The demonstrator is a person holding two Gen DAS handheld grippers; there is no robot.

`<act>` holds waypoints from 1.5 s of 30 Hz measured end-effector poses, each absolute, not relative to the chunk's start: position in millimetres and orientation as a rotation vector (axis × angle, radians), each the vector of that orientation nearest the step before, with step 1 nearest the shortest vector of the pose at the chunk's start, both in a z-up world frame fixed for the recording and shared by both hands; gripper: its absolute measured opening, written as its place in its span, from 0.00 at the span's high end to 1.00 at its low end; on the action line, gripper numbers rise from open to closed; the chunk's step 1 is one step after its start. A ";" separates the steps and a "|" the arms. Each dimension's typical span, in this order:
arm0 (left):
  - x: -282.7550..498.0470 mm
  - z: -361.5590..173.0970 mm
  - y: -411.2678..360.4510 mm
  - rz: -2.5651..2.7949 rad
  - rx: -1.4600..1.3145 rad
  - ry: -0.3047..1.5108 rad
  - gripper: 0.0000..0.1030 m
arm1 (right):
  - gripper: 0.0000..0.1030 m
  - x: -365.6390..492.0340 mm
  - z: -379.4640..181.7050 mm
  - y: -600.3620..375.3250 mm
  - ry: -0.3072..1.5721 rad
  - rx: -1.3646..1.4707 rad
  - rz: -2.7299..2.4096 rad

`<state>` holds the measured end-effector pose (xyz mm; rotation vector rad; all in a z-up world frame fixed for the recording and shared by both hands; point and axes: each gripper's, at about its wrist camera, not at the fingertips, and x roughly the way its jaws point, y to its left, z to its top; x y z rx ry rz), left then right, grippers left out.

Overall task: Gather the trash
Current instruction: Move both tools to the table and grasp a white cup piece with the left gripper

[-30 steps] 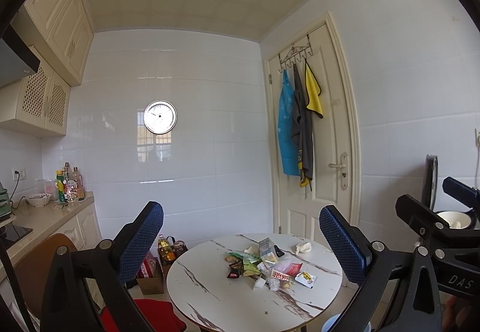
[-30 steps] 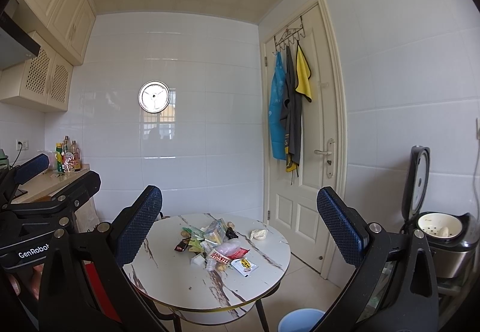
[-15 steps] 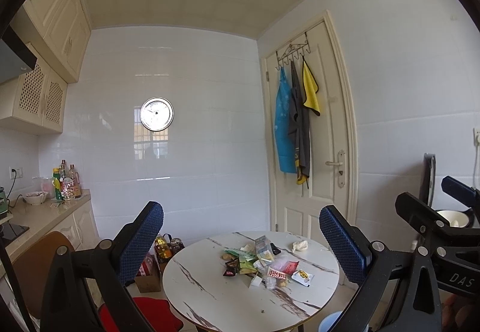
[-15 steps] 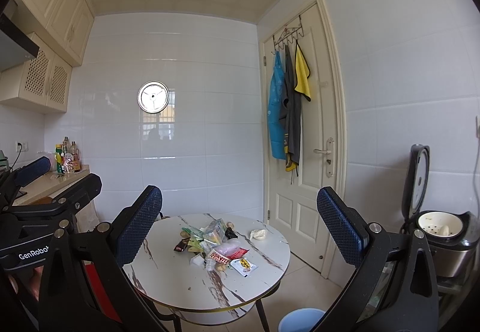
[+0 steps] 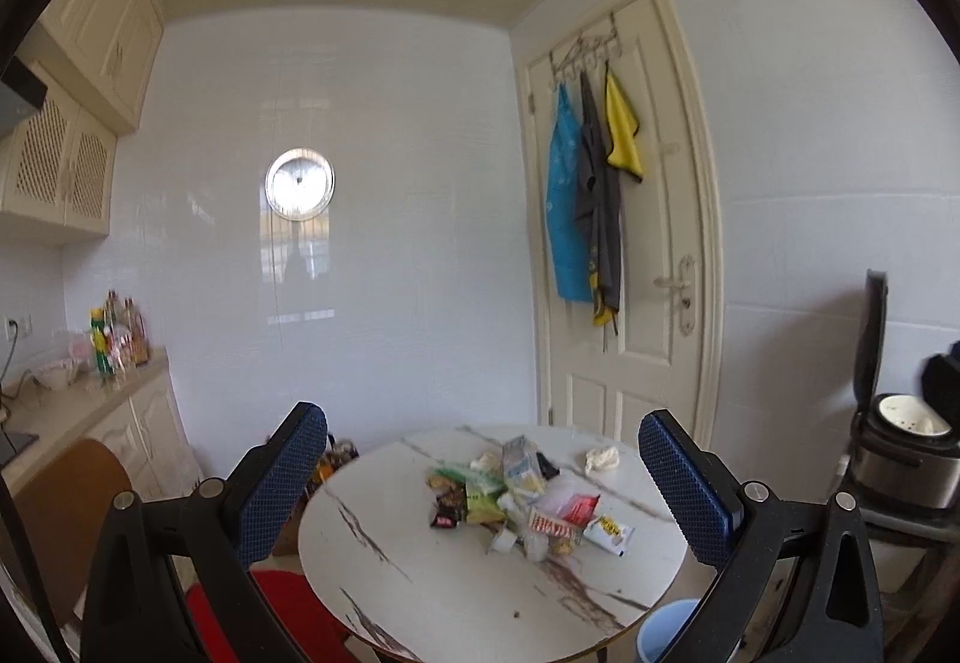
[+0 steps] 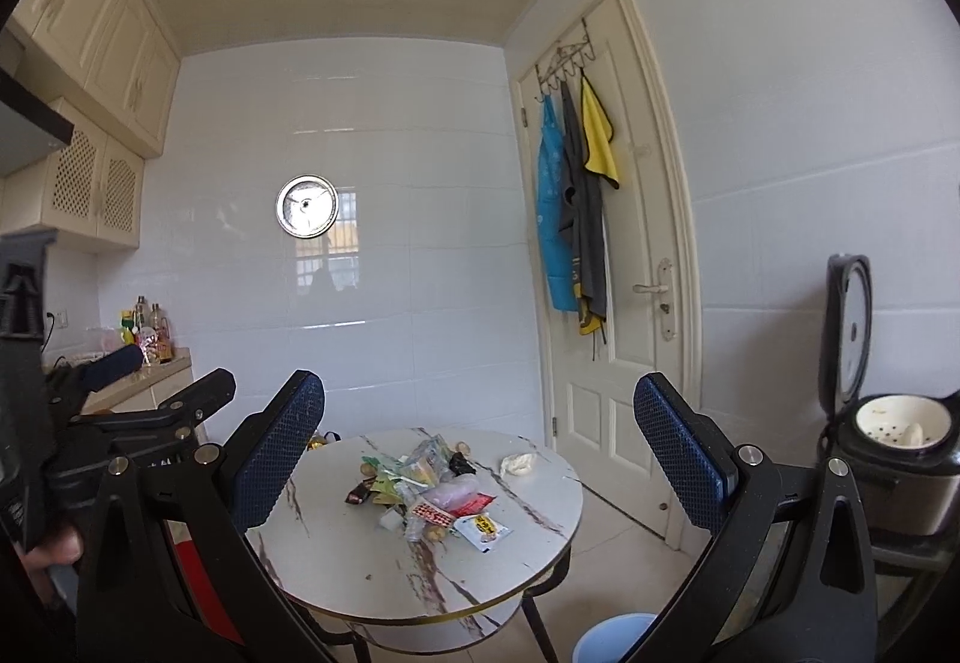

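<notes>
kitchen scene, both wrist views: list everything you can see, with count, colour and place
round marble-pattern table: 1, white with brown veins, centre
pile of snack wrappers: 1 heap, mixed colours, on the table
crumpled white tissue: 1, table's far right edge
light blue plastic bin: 1, floor below the table's right side
open rice cooker: 1, black and silver, right
panelled door: 1, cream, right wall
hanging cloths: 3, blue, grey, yellow, on the door hooks
round wall clock: 1, silver, back wall
bottles: several, on the left counter
red seat: 1, left of the table
left gripper: blue pads, open, empty
right gripper: blue pads, open, empty
</notes>
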<state>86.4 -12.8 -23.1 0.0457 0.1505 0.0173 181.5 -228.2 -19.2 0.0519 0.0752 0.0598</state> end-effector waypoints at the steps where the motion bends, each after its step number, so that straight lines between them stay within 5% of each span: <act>1: 100.5 -27.9 -9.4 0.022 0.032 0.183 0.01 | 0.00 185.4 -25.1 -235.0 0.084 0.054 0.052; 21: 342.6 -151.8 15.3 0.000 0.017 0.892 0.01 | 0.00 384.6 -181.3 -264.2 0.649 0.023 0.192; 30: 409.7 -177.2 31.2 -0.016 0.038 0.980 0.01 | 0.00 477.9 -244.1 -223.3 0.902 -0.130 0.312; 45: 426.3 -192.1 46.6 -0.171 0.098 1.005 0.01 | 0.04 539.7 -272.0 -215.9 0.993 -0.226 0.393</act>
